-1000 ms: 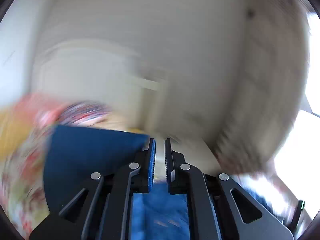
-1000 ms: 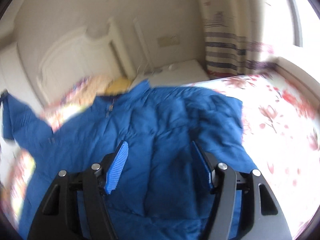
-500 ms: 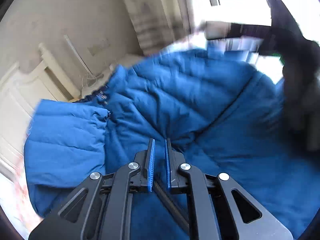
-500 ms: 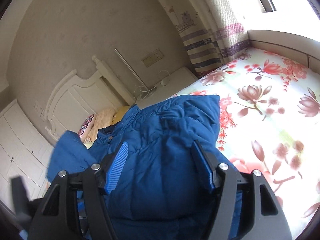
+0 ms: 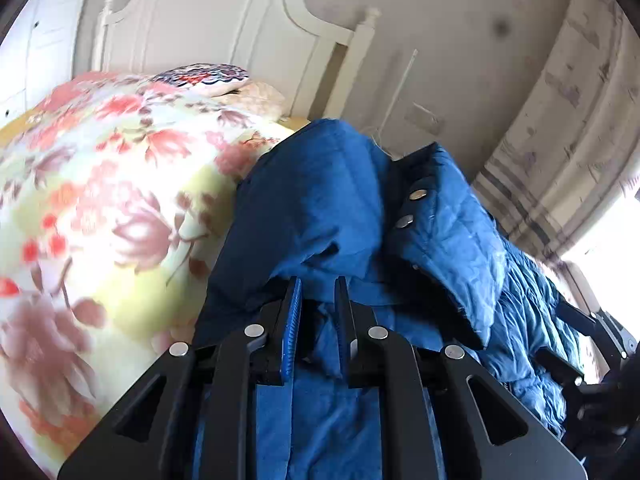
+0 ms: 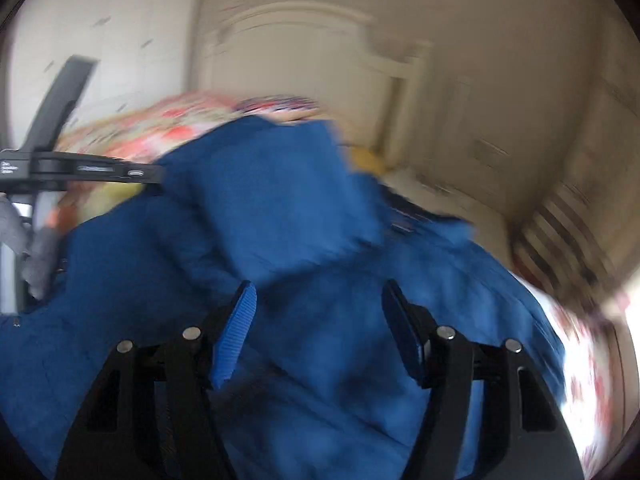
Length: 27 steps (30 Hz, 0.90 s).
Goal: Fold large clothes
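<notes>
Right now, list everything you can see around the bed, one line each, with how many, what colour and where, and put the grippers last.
padded jacket: one, blue, on the bed, bunched in front of both grippers
snap buttons: two, silver, on the jacket's dark placket
floral bedspread: one, cream with pink and red flowers, covering the bed beside the jacket
pillow: one, patterned red, white and dark blue, at the head of the bed
headboard: one, white, against the wall
curtain: one, pale with dark stripes, by the window
left gripper: one, black with blue pads, shut on a fold of the jacket
right gripper: one, black with blue pads, open above the jacket, view blurred
</notes>
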Each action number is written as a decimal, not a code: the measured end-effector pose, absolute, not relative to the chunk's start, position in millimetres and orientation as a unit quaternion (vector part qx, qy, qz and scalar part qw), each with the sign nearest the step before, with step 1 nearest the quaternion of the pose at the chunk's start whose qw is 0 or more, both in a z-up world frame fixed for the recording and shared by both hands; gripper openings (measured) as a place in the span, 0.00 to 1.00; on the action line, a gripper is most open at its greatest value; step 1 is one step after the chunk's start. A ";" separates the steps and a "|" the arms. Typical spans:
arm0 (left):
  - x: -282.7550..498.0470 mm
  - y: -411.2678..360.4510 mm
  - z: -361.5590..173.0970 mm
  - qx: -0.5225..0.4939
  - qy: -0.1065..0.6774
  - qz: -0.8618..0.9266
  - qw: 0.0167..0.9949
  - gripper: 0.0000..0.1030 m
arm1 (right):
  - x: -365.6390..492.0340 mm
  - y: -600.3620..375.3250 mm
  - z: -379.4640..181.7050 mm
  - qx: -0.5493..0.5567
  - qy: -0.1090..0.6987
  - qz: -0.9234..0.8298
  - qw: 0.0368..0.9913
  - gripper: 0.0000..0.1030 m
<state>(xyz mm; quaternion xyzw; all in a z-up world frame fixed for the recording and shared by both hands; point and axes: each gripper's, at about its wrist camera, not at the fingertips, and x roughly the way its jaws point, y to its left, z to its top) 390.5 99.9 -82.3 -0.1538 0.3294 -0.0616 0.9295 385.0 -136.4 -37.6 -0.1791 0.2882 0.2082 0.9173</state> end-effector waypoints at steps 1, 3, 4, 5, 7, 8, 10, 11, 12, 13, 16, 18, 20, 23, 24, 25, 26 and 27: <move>391.6 99.7 -87.8 -0.158 0.328 -0.060 0.929 0.12 | 388.9 -126.0 -37.0 -0.188 0.288 0.209 0.916 0.61; 391.8 107.6 -86.2 -0.178 0.318 -0.068 0.929 0.12 | 403.7 -103.4 -39.7 -0.199 0.296 0.214 0.909 0.61; 393.7 113.1 -88.1 -0.192 0.313 -0.072 0.927 0.13 | 412.9 -92.4 -45.2 -0.206 0.306 0.216 0.904 0.61; 392.5 118.3 -89.7 -0.206 0.311 -0.076 0.925 0.14 | 417.4 -84.9 -50.2 -0.215 0.315 0.215 0.899 0.61; 393.5 128.5 -97.1 -0.238 0.319 -0.068 0.915 0.16 | 429.2 -72.8 -66.0 -0.239 0.336 0.207 0.887 0.62; 396.4 134.8 -101.5 -0.251 0.322 -0.068 0.910 0.16 | 430.8 -69.5 -73.3 -0.252 0.336 0.200 0.885 0.62; 397.8 139.1 -104.8 -0.266 0.324 -0.073 0.905 0.16 | 433.5 -76.2 -67.1 -0.241 0.332 0.196 0.891 0.35; 397.4 138.4 -104.2 -0.264 0.323 -0.073 0.906 0.16 | 433.5 -82.7 -58.7 -0.211 0.333 0.215 0.894 0.22; 396.2 136.1 -102.2 -0.258 0.321 -0.073 0.908 0.16 | 432.6 -95.8 -42.2 -0.166 0.325 0.224 0.904 0.18; 395.0 133.0 -99.8 -0.250 0.317 -0.074 0.912 0.16 | 432.3 -109.0 -28.2 -0.126 0.317 0.229 0.912 0.14; 389.6 128.4 -93.4 -0.239 0.301 -0.080 0.920 0.38 | 430.6 -199.3 38.3 0.151 0.282 0.288 0.903 0.10; 385.0 128.9 -90.5 -0.243 0.284 -0.091 0.923 0.77 | 430.3 -252.8 60.7 0.278 0.263 0.300 0.874 0.07; 375.9 129.5 -84.0 -0.249 0.249 -0.105 0.930 0.94 | 430.6 -296.1 68.1 0.344 0.264 0.293 0.852 0.07; 372.6 123.1 -80.1 -0.233 0.242 -0.121 0.934 0.94 | 431.1 -347.9 46.4 0.405 0.289 0.249 0.831 0.07; 373.6 121.6 -80.1 -0.230 0.246 -0.123 0.933 0.94 | 429.0 -366.5 29.6 0.423 0.298 0.223 0.826 0.07; 375.2 120.4 -80.5 -0.228 0.251 -0.124 0.933 0.94 | 427.5 -379.1 16.8 0.434 0.305 0.205 0.823 0.06; 375.9 120.7 -80.5 -0.228 0.253 -0.123 0.932 0.94 | 423.8 -395.8 -4.5 0.447 0.316 0.177 0.818 0.06; 376.4 120.8 -80.7 -0.229 0.254 -0.122 0.932 0.94 | 420.9 -406.6 -21.7 0.453 0.327 0.156 0.815 0.07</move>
